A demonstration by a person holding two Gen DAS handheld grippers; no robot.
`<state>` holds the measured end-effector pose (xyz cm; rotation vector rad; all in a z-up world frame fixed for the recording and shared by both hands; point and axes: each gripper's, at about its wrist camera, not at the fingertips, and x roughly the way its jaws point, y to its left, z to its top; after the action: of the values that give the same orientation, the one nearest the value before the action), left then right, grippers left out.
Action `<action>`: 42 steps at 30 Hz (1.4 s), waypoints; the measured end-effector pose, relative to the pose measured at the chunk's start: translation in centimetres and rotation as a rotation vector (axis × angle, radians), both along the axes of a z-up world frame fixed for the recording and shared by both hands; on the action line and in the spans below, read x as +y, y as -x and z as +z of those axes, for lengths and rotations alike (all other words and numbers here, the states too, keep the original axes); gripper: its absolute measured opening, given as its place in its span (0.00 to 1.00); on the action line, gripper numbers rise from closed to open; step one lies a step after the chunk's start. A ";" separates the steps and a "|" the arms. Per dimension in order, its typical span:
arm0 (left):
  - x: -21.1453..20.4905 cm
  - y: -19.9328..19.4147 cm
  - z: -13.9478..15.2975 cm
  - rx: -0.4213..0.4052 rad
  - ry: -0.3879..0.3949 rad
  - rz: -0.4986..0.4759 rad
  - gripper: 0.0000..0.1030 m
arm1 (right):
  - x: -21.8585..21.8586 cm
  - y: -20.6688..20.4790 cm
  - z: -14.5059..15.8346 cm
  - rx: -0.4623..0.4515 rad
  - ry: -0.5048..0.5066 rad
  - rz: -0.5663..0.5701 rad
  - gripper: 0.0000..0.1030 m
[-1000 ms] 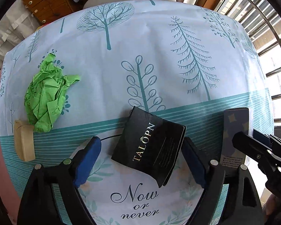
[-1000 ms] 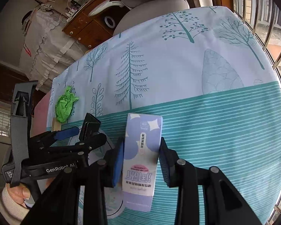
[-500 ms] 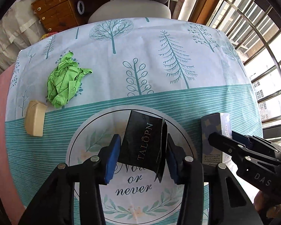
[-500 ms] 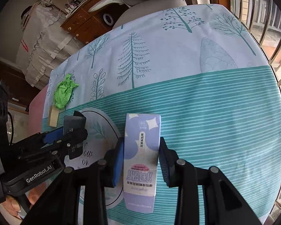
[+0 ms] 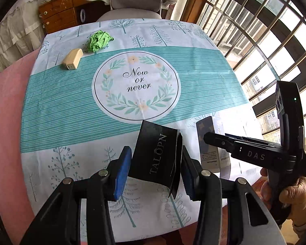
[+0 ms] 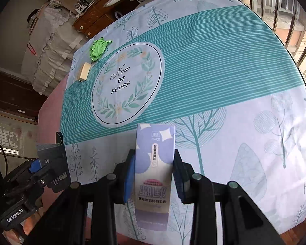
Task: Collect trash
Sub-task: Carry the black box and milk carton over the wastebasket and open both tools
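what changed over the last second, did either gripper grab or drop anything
The left gripper closed on the black box, which lay between open jaws a second ago, and lifted it back toward the table's near edge. The right gripper kept its purple box and pulled back too. The green paper wad and beige block stayed put on the tablecloth.

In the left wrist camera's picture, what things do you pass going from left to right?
Beige block → green paper wad → black box in the left gripper → purple box in the right gripper.
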<state>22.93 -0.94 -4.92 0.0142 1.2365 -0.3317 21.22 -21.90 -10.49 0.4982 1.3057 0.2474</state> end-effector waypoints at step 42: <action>4.7 25.1 -36.7 0.295 -0.016 0.183 0.49 | 8.1 24.0 -35.5 0.354 0.168 0.021 0.34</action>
<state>-2.14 3.79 -41.62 -0.1373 1.5205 -0.1677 -2.79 -13.82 -45.98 0.3962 1.6612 0.0660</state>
